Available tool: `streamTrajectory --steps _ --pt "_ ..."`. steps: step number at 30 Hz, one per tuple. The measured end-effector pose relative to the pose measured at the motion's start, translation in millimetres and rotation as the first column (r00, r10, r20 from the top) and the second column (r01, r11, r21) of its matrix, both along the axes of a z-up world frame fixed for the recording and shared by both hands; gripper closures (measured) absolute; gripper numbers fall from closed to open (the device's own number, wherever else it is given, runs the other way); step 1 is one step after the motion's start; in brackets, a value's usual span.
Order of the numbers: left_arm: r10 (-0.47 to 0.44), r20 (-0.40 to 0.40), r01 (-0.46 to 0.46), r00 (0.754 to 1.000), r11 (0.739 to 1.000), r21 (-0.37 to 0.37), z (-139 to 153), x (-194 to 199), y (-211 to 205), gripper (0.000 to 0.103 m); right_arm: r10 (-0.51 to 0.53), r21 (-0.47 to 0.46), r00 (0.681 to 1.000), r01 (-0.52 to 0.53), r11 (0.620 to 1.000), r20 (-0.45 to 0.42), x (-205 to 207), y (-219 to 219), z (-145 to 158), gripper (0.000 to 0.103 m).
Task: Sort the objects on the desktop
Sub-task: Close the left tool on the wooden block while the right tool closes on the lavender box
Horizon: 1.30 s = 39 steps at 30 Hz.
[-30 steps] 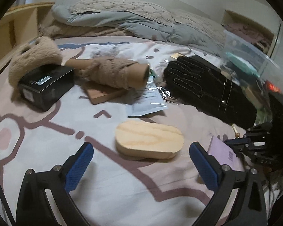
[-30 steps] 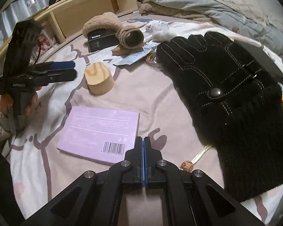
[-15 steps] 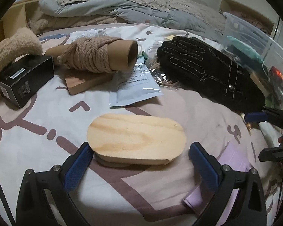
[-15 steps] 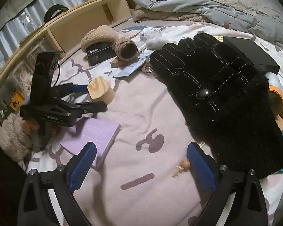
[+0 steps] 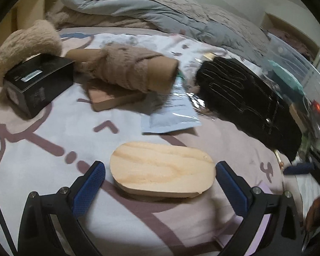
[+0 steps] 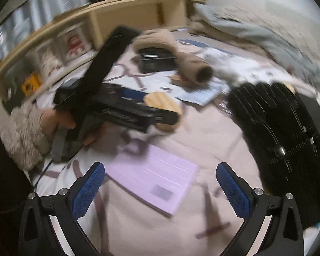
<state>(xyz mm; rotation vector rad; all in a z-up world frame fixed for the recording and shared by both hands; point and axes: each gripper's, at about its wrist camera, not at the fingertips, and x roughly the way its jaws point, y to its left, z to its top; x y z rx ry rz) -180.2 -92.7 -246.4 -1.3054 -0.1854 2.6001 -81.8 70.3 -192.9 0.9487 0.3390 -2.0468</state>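
Note:
An oval wooden block [image 5: 162,168] lies on the patterned bed sheet between the fingers of my left gripper [image 5: 160,186], which is open, with a small gap at each pad. In the right wrist view the left gripper [image 6: 157,106] straddles the same block [image 6: 160,101], held by a hand [image 6: 59,119] in a fluffy sleeve. The jaws of my right gripper [image 6: 160,186] are opening wide. A lilac booklet [image 6: 155,177] lies flat between and ahead of them, untouched. A black glove [image 6: 277,128] lies to the right.
Behind the block are a rope-wrapped cardboard tube [image 5: 128,70] on a wooden slab [image 5: 111,98], a black box [image 5: 38,81] under a fluffy beige piece [image 5: 25,42], and a pale pouch [image 5: 170,111]. A bunched blanket [image 5: 160,10] lies at the back, a wooden shelf [image 6: 128,15] to the left.
My right gripper went from shut to wide open and swung left over the lilac booklet. My left gripper closed in on the wooden block, which now sits between its fingers.

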Motion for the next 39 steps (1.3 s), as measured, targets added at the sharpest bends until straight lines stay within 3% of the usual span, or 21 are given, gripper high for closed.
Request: streamTrajectory --steps 5,11,21,27,31,39 --pt "0.039 0.004 -0.039 0.999 0.999 0.033 -3 -1 -13 0.0 0.053 0.088 0.997 -0.048 0.995 -0.052 10 -28 -6 0.0" --pt "0.031 -0.009 -0.03 0.999 0.999 0.013 -5 1 -15 0.0 -0.026 0.158 0.999 0.033 0.987 -0.041 -1 -38 -18 0.0" --pt "0.03 -0.005 -0.03 1.0 0.999 0.039 -9 2 -17 0.0 -0.195 0.119 0.977 0.184 0.976 0.089 -26 9 -29 0.0" --pt "0.028 0.007 -0.028 1.0 1.0 0.005 -12 0 -9 0.0 -0.221 0.061 0.956 0.214 0.975 0.192 -36 9 -24 0.0" --pt "0.02 0.013 -0.019 1.0 0.992 -0.126 -17 1 11 0.0 -0.229 0.09 0.955 0.215 0.972 0.188 -37 -5 -22 0.0" --pt "0.024 0.007 -0.023 1.0 0.997 -0.075 -17 6 1 0.0 -0.265 0.148 0.952 0.243 0.959 0.155 -38 -8 -29 0.0"
